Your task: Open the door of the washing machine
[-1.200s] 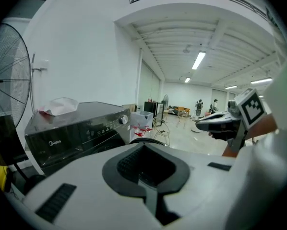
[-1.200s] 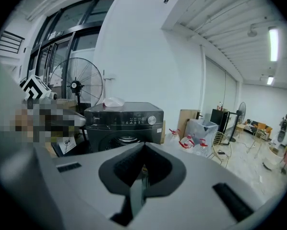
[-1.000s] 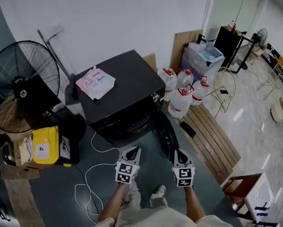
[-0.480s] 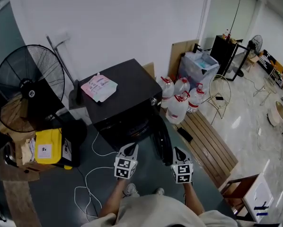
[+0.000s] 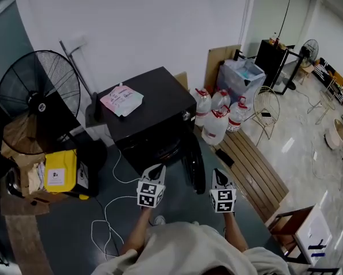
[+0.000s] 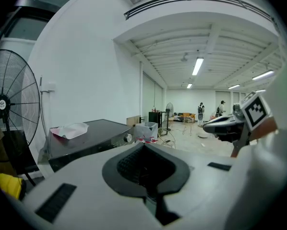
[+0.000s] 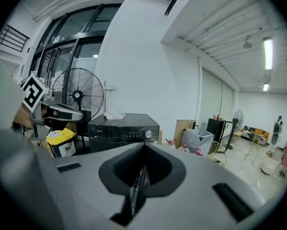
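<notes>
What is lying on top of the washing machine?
A flat pink and white pouch lies on the washing machine, toward the far left corner of its black top. The rest of the top looks bare. Anything under the pouch is covered.

Left gripper (image 5: 158, 168), right gripper (image 5: 217, 172) both risen, drawn slightly back from washing machine (image 5: 160, 96). Person's torso (image 5: 188, 248) now fills lower head view, mostly covering shoes.

My right claw (image 7: 141, 176) hides the lower front of the washer (image 7: 123, 127). From above, the drum mouth (image 5: 160, 151) is too dark to read; the door (image 5: 195, 166) seems edge-on.
</notes>
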{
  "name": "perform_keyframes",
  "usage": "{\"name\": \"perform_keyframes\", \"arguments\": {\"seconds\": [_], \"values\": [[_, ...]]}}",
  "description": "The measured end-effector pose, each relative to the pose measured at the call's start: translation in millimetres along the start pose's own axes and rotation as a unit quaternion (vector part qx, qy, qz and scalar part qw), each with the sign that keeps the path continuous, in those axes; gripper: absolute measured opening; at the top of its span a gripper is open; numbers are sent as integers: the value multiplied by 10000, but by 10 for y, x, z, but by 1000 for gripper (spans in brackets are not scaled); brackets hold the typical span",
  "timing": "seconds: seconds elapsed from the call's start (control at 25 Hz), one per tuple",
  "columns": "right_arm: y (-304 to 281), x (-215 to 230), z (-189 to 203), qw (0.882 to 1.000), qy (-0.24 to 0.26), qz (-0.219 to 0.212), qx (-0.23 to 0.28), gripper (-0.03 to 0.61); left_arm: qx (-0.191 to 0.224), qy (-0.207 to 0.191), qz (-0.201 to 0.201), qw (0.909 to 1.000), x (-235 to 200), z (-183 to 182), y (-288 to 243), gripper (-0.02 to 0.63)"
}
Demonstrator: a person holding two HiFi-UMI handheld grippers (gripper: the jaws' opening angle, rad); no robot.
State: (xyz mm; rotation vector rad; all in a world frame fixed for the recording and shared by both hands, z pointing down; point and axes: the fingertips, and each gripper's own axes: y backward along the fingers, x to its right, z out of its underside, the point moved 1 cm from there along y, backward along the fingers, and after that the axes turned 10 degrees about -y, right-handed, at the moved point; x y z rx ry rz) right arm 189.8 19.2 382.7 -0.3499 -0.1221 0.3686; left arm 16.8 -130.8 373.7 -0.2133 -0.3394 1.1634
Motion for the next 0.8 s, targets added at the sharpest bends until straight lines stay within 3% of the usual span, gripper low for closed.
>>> {"name": "perform_keyframes", "arguments": {"seconds": [0.8], "values": [[-81,0,81,9999,21,-5,-127,-2,-22,36,19,10000,9,40,-110,8]]}}
